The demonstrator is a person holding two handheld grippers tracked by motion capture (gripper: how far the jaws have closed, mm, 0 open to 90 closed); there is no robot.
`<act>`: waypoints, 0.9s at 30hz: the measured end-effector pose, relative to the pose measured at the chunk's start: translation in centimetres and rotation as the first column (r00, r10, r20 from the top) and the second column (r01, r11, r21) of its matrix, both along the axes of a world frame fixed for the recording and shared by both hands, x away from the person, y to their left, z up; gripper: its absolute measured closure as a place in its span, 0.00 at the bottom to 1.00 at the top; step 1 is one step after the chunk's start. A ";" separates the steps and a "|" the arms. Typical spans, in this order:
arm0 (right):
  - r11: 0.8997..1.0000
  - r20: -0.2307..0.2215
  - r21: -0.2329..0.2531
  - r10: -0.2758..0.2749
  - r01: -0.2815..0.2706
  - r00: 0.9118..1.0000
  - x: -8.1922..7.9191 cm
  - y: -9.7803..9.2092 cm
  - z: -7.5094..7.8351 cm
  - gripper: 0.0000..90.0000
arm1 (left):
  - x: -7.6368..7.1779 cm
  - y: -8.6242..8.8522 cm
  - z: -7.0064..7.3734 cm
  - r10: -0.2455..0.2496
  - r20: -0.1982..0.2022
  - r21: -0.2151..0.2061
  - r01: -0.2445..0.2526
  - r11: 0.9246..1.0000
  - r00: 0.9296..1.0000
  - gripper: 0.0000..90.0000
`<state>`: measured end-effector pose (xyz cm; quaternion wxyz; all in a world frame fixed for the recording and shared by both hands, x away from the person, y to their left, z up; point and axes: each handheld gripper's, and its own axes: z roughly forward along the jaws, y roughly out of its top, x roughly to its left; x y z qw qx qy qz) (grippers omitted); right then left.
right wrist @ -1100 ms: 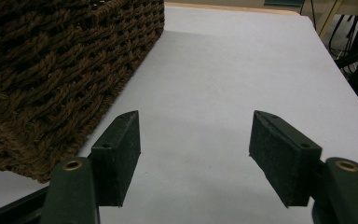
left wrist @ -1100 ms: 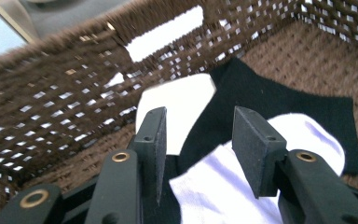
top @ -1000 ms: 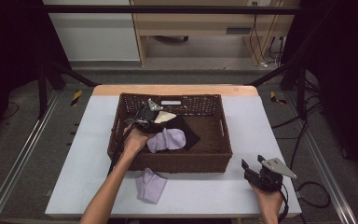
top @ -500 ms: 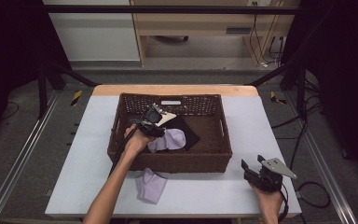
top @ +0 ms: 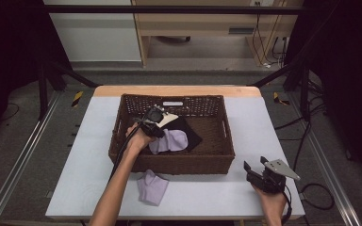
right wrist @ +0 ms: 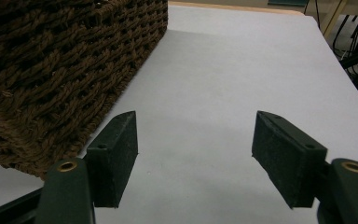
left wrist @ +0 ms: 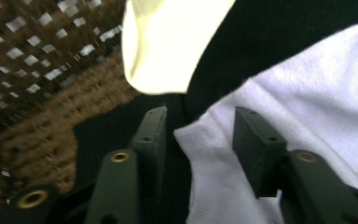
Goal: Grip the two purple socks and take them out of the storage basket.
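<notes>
Item: left gripper, held inside the brown wicker basket, over its left half. Jaws apart, as the left gripper view shows; nothing is clamped between them.

Item: lilac sock in the basket. Lies on the basket floor, just to the right of and below the left gripper in the high view. In the left gripper view its corner sits in the gap between the two jaws, with the right jaw resting over the pale cloth and the left jaw over black fabric. Whether either jaw touches the sock cannot be told.

Item: black cloth. Spread under the lilac sock in the basket, reaching toward the basket's middle.

Item: cream cloth. Small pale piece beside the left gripper, toward the basket's far wall; in the left gripper view it lies beyond the jaws, above the black cloth.

Item: second lilac sock. Lies on the white table, outside the basket, just in front of its near wall and close to the person's left forearm.

Item: right gripper. Held low over the table near its front right corner, well apart from the socks, to the right of the basket's near right corner. Jaws wide apart and empty; the right gripper view shows bare tabletop between them and the basket wall at left.
</notes>
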<state>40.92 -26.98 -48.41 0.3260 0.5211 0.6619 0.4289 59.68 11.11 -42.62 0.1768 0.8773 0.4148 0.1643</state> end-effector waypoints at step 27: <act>1.000 0.002 0.002 0.001 -0.001 1.000 0.0 -0.1 0.0 0.36 | -2.6 1.4 3.3 -0.025 0.175 -0.253 0.069 0.965 0.984 0.99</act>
